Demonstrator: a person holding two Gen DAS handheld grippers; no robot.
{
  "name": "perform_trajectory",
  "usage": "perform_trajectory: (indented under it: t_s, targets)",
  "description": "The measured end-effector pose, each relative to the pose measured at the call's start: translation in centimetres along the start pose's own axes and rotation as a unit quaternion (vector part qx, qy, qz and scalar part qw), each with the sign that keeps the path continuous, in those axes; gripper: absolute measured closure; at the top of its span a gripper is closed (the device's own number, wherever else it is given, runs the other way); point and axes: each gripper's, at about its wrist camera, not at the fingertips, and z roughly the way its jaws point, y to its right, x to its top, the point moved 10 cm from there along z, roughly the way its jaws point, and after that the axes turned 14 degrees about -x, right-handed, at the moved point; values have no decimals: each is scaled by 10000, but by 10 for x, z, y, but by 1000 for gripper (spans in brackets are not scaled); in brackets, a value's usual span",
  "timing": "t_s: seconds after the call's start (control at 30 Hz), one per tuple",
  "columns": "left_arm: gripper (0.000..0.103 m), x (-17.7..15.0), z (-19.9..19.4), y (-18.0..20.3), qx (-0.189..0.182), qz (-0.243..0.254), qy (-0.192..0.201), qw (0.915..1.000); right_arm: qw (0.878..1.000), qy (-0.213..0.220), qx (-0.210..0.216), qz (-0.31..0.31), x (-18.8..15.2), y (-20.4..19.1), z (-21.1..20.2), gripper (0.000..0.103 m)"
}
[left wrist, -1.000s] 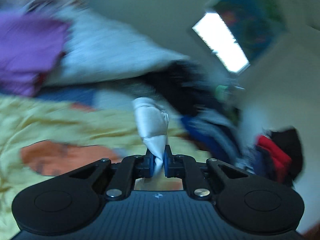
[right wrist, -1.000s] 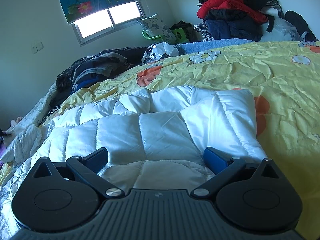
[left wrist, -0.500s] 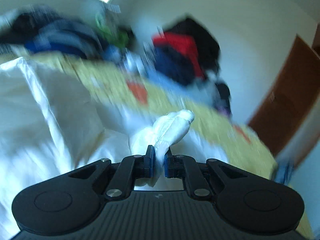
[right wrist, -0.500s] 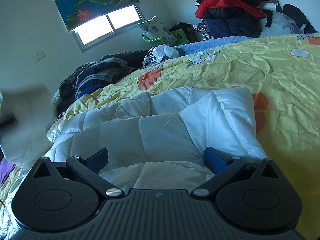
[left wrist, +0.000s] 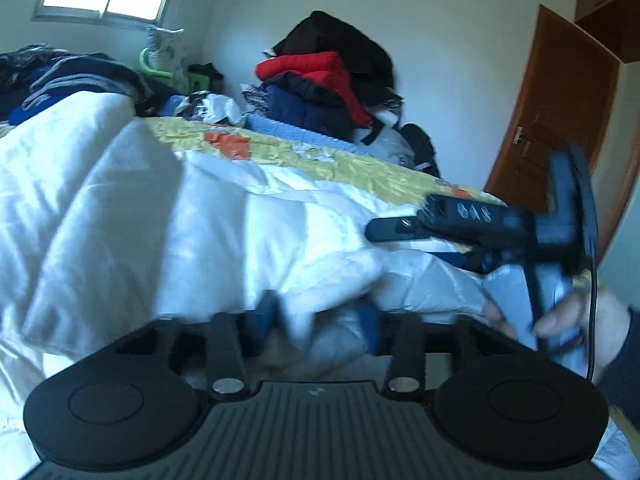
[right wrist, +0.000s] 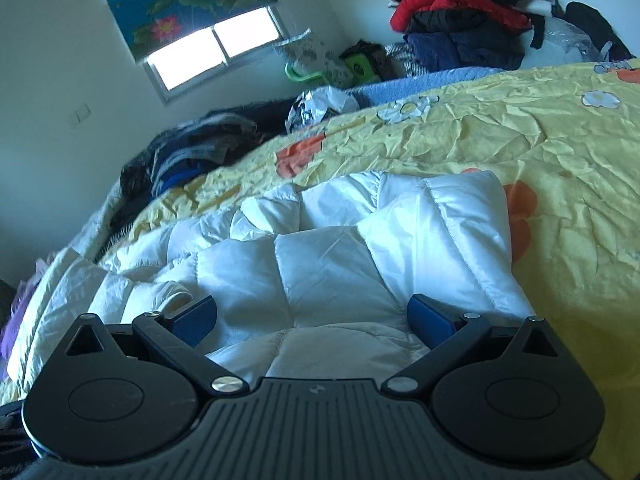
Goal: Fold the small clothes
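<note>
My left gripper (left wrist: 314, 318) hovers low over the white quilted jacket (right wrist: 332, 264), its blue pads spread apart with a bunched fold of the white fabric sitting loosely between them, blurred, so I cannot tell whether either pad touches it. My right gripper (right wrist: 312, 316) is released too, its fingers (right wrist: 430, 320) wide apart and resting on the near part of the jacket. The jacket lies spread across the yellow flowered bedsheet (right wrist: 520, 140), with one puffy panel folded over on the right. From the left wrist view my right hand (left wrist: 576, 320) shows at the right edge, gripping the other tool's handle. A heap of red and dark clothes (right wrist: 460, 20) sits far beyond the bed.
</note>
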Motion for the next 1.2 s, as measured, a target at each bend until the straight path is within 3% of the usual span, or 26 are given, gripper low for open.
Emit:
perform_trajectory:
  t_s: [0.03,0.07,0.1,0.17,0.3,0.37,0.43,0.5,0.53,0.6,0.63,0.67,0.8,0.9,0.97,1.1,1.2]
  targets:
    - [26,0,-5,7,-32,76,38,10000,9997,-160,-129,108,5,-1,-2,2]
    - [19,0,-7,9,-3,151,79,9999,9989,-239,-155,385,10,-3,-9,1]
    - [18,0,-7,10,38,207,106,9997,9974,-251,25,676,16,-7,-17,1]
    - [18,1,-4,10,13,205,116,9997,9905,-385,796,1052,23,-27,-31,1]
    - [18,3,0,10,-41,163,156,9997,9575,-1679,1751,1560,8,-66,-23,1]
    - [18,2,-2,10,-43,177,164,9997,9454,-2135,1807,1674,0,-76,-10,10]
    - [18,1,-6,11,-48,184,175,9997,9432,-2344,1745,1583,-4,-85,1,18]
    - [18,2,-6,11,-38,181,167,9997,9398,-2611,1620,1497,-10,-90,13,32]
    - [18,1,-7,11,-31,178,160,9997,9376,-2714,1578,1493,-12,-92,17,44]
    - [18,1,-6,10,-17,165,157,9997,9378,-2740,1611,1399,-15,-99,20,63]
    - [18,2,-6,10,-7,159,156,9998,9400,-2724,1580,1309,-17,-101,20,82]
    - [18,2,-7,11,-4,161,158,9997,9435,-2657,1560,1220,-18,-104,20,86]
    - [18,5,-19,16,19,127,267,9996,9506,-2417,1610,1095,-12,-106,14,87]
    - [18,15,-52,37,-519,-100,426,9977,9566,-2175,1675,976,2,-105,1,88]
    - [18,30,-82,50,-681,122,684,9953,9593,-1976,1785,944,19,-98,-14,88]
    - [13,65,-130,57,-559,748,1137,9891,9654,-1530,1889,948,56,-67,-49,88]
    - [6,87,-144,38,-296,890,1344,9865,9727,-1219,1663,1064,79,-26,-68,88]
